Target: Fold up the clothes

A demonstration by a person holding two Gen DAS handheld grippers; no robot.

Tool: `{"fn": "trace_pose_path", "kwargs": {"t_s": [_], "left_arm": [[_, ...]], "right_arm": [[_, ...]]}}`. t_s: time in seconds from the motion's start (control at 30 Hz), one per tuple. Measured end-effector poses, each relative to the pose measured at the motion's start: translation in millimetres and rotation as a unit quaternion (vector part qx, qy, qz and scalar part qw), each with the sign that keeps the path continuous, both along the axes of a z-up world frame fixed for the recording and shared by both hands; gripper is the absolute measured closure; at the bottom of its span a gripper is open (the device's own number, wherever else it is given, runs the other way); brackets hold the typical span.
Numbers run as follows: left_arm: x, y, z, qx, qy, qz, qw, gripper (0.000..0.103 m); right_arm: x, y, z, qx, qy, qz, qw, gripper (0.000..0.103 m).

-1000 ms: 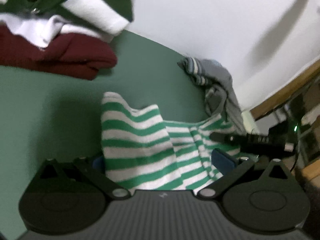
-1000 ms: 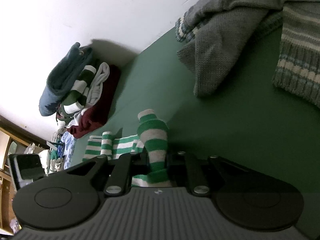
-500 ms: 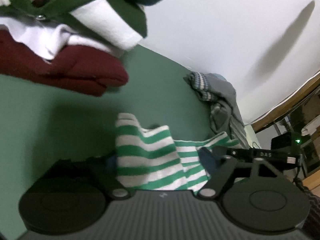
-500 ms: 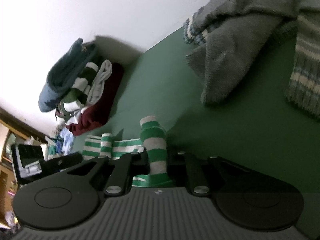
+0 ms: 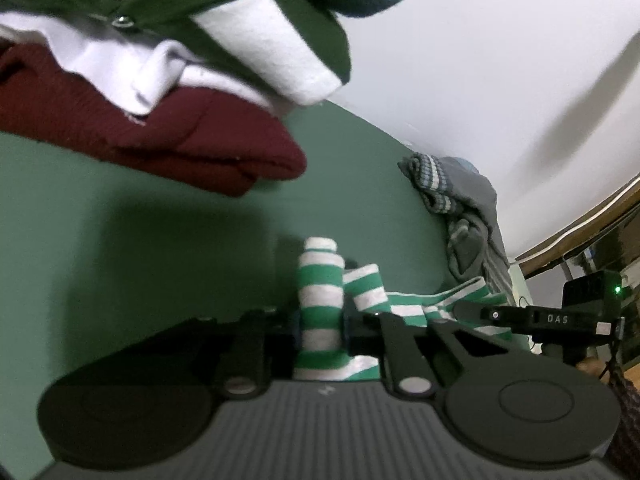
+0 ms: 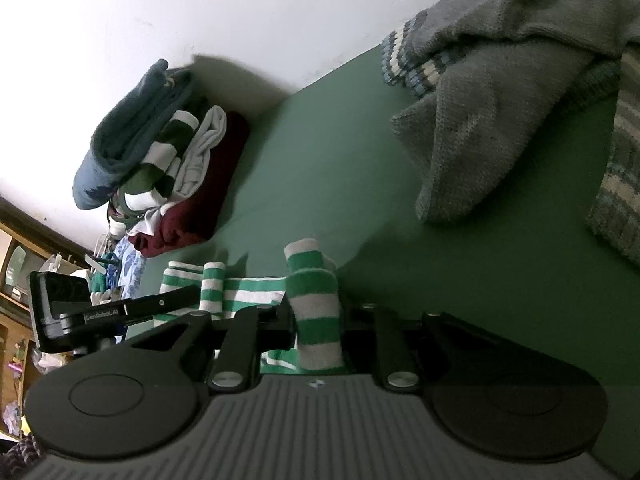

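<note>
Since half a second ago the left gripper [image 5: 320,326] has drawn its jaws in from a wide spread, and the cloth between them, then a broad flap, is now bunched into a narrow upright roll. Those jaws are pressed tight on one end of the green-and-white striped garment [image 5: 322,304]. The right gripper [image 6: 318,326] has its jaws likewise clamped on the other end, which rises between them as a rounded fold. Between the two grips the striped cloth runs as a slack, rumpled band just above the green surface [image 5: 132,248], each gripper showing in the other's view.

The fabric has even horizontal stripes, soft and knitted-looking.

Beyond the left gripper, close and overhead in its view, sits the stack of folded clothes [image 6: 160,168]: a maroon piece at the bottom, white, green-and-white and blue ones above. It lies against the white wall [image 6: 200,8]. A loose grey knitted sweater [image 6: 500,92] lies crumpled on the surface beyond the right gripper.
</note>
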State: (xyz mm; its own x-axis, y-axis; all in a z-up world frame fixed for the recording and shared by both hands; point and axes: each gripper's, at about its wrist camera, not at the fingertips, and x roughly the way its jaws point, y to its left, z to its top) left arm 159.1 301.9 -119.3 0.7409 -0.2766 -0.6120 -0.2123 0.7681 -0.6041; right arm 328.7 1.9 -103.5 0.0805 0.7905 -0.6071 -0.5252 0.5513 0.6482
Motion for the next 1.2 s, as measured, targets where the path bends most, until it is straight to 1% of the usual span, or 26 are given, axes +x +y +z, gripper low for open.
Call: {"fn": "trace_pose_path", "kwargs": {"t_s": [0.13,0.3,0.33,0.37,0.43,0.63,0.7,0.77,0.87,1.03,1.1,1.13,1.17,1.2], "left_arm": [[2,-6,4,0.030,0.002,-0.009,0.9995,0.082],[3,-5,3,0.032,0.004,-0.012,0.9994,0.082],[4,-6,3,0.036,0.004,-0.013,0.9993,0.083],[4,-8,4,0.042,0.004,-0.014,0.9990,0.085],[4,-11,5,0.053,0.003,-0.015,0.9985,0.092],[3,-19,7,0.081,0.000,-0.018,0.9965,0.093],[3,-17,6,0.076,-0.003,-0.019,0.9969,0.088],[2,-12,3,0.063,-0.010,-0.021,0.9977,0.084],[1,-6,-1,0.051,-0.016,-0.023,0.9983,0.084],[-1,-8,-1,0.051,-0.024,-0.016,0.9983,0.084],[0,-7,-2,0.042,-0.025,-0.012,0.9987,0.083],[0,-6,-2,0.034,-0.027,-0.012,0.9990,0.080],[0,-5,-3,0.022,-0.031,-0.013,0.9992,0.072],[0,-4,-4,0.011,-0.035,-0.015,0.9992,0.067]], "right_arm": [[-3,-4,-4,0.015,-0.003,-0.005,1.000,0.085],[-4,-8,-7,0.026,-0.007,-0.006,1.000,0.088],[-3,-8,-7,0.027,0.000,-0.009,1.000,0.088],[-1,-8,-8,0.026,0.008,-0.013,1.000,0.092],[1,-9,-9,0.024,0.019,-0.018,0.999,0.094],[-2,-5,-6,0.011,-0.005,-0.003,1.000,0.093],[-3,-4,-5,0.009,-0.009,-0.002,1.000,0.093],[-4,-3,-5,0.007,-0.012,-0.001,1.000,0.094],[-5,-2,-4,0.003,-0.016,-0.001,1.000,0.094],[-7,-1,-3,-0.002,-0.024,0.000,1.000,0.094],[-8,-1,-3,-0.002,-0.026,-0.001,1.000,0.094],[-8,-2,-4,0.001,-0.025,-0.003,1.000,0.094],[-7,-3,-5,0.005,-0.022,-0.005,1.000,0.093],[-6,-4,-5,0.008,-0.019,-0.006,1.000,0.093]]}}
